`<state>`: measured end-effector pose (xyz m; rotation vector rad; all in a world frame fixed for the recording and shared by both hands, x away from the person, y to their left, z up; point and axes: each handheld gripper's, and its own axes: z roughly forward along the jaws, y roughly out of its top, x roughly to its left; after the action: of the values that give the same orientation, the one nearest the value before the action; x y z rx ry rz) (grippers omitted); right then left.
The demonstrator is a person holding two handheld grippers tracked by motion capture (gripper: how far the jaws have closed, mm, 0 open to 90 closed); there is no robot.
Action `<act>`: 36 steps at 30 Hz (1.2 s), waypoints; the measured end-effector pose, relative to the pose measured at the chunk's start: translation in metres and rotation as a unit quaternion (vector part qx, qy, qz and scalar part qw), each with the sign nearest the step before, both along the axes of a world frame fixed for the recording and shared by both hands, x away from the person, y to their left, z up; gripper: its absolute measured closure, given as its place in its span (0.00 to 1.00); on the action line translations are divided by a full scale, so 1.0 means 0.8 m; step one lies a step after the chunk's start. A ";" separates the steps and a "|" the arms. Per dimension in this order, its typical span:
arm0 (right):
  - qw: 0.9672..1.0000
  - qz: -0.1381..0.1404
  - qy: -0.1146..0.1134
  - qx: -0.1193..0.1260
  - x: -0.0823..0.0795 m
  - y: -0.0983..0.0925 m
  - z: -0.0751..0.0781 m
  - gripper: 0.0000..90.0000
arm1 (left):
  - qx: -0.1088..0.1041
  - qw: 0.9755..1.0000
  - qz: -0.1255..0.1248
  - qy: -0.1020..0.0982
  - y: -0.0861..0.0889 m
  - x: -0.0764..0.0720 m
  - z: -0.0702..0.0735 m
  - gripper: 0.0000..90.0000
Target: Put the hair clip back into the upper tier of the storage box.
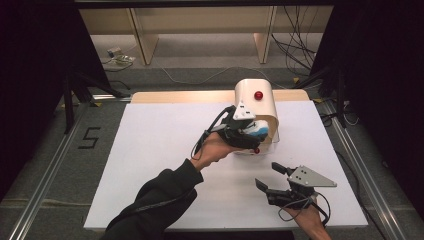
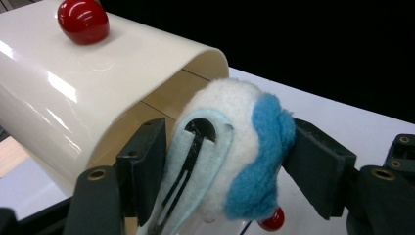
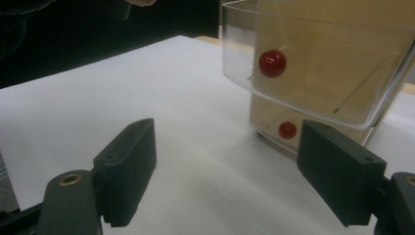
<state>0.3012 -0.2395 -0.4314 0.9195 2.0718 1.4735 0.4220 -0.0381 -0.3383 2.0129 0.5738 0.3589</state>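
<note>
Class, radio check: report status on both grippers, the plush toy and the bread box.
Left gripper shut on white-and-blue plush toy, at open mouth of cream bread box. Right gripper open, empty, low over white table. Nothing blocks the opening.

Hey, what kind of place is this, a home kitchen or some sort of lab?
Most likely a lab or recording workspace, not a home. A white board serves as the table top between metal rails, loose cables trail over the floor behind, and a number five marking is taped beside the table.
</note>
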 end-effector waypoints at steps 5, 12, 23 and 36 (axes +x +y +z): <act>1.000 0.001 -0.001 -0.001 0.000 0.000 0.000 0.26 | -0.001 1.000 0.001 0.003 0.000 -0.001 0.004 0.33; 1.000 0.002 -0.002 -0.001 0.000 0.000 0.000 0.26 | -0.005 1.000 -0.002 0.006 0.008 -0.007 0.010 0.33; 1.000 0.001 -0.001 -0.002 0.000 0.000 0.000 0.26 | -0.020 1.000 -0.001 0.002 0.028 -0.021 0.017 0.31; 1.000 0.000 0.001 0.000 0.000 0.001 0.000 0.26 | -0.037 0.999 0.008 0.003 0.049 -0.031 0.009 0.28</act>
<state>0.3011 -0.2390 -0.4313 0.9220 2.0732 1.4721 0.3976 0.0010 -0.3315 1.9409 0.5981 0.3358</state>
